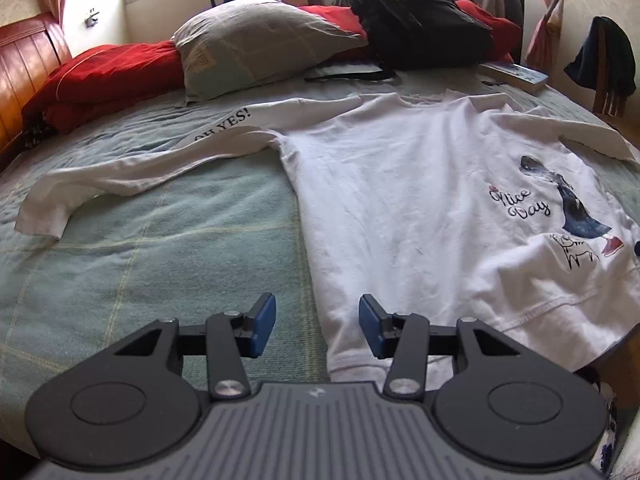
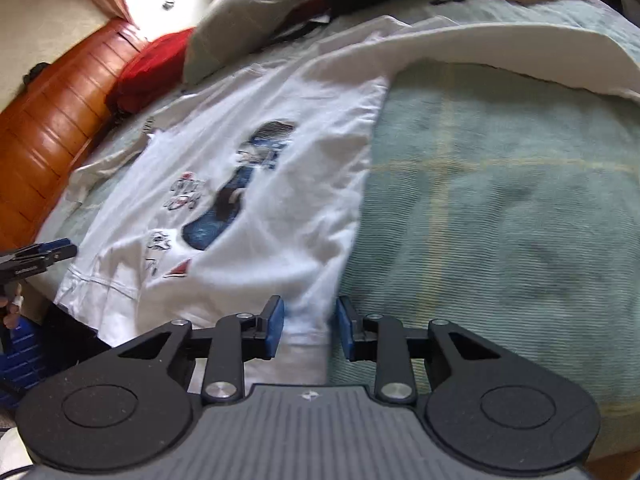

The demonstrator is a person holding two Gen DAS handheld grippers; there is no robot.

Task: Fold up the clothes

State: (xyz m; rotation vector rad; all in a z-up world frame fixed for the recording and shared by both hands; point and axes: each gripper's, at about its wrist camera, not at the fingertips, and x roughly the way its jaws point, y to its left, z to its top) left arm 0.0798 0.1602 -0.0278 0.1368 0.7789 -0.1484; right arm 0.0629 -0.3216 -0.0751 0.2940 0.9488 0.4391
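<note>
A white long-sleeved shirt lies spread flat on the bed, printed side up, with a "Nice Day" picture. Its left sleeve stretches out to the left. My left gripper is open, hovering over the shirt's lower left hem corner. In the right wrist view the same shirt lies to the left, its right sleeve running to the upper right. My right gripper is open, straddling the lower right hem corner. The left gripper shows at the left edge of the right wrist view.
The bed has a pale green blanket. At its head are a grey pillow, red bedding, a black backpack and a book. A wooden headboard stands to the left.
</note>
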